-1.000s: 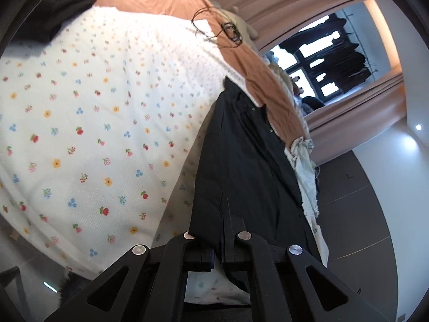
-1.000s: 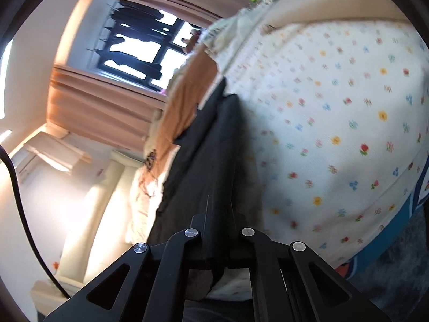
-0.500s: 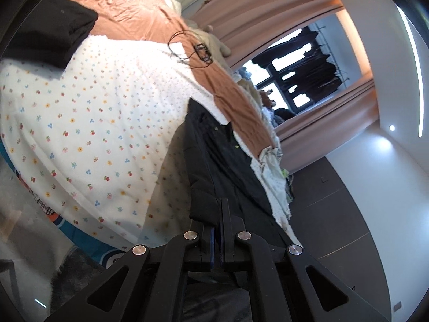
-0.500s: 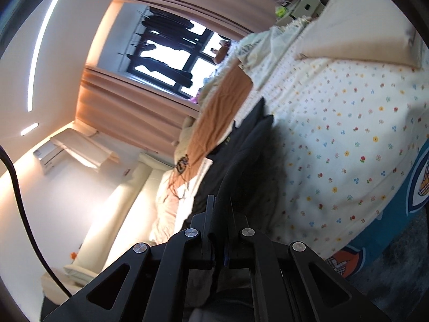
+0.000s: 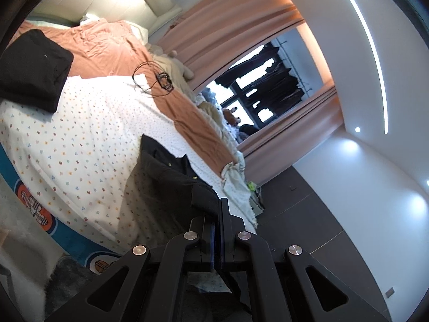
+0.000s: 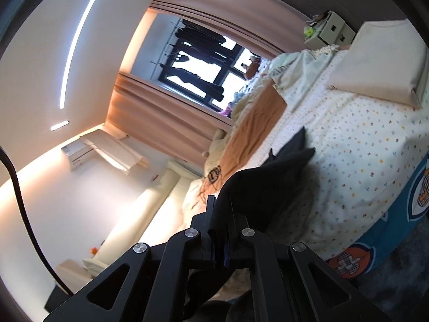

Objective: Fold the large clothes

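Note:
A large black garment [image 5: 171,177] with small gold buttons stretches from the flowered bedspread [image 5: 88,145] up toward both cameras. My left gripper [image 5: 217,214] is shut on its near edge, the cloth pinched between the fingers. In the right wrist view the same black garment [image 6: 268,185] rises off the flowered bedspread [image 6: 356,155], and my right gripper [image 6: 219,212] is shut on another part of its edge. The far end of the garment still lies on the bed. The cloth below both grippers hangs out of sight.
A folded black garment [image 5: 32,72] lies at the bed's far left. An orange blanket [image 5: 112,48] with a black cable [image 5: 152,77] runs along the back. A beige pillow [image 6: 380,61] sits at the right. Curtains [image 5: 241,26] and a window [image 5: 257,91] stand beyond. Dark floor [image 5: 308,228] lies right.
Both grippers have risen and pulled back from the bed, lifting the near edge of the black garment. More of the room, window and bed's side has come into view.

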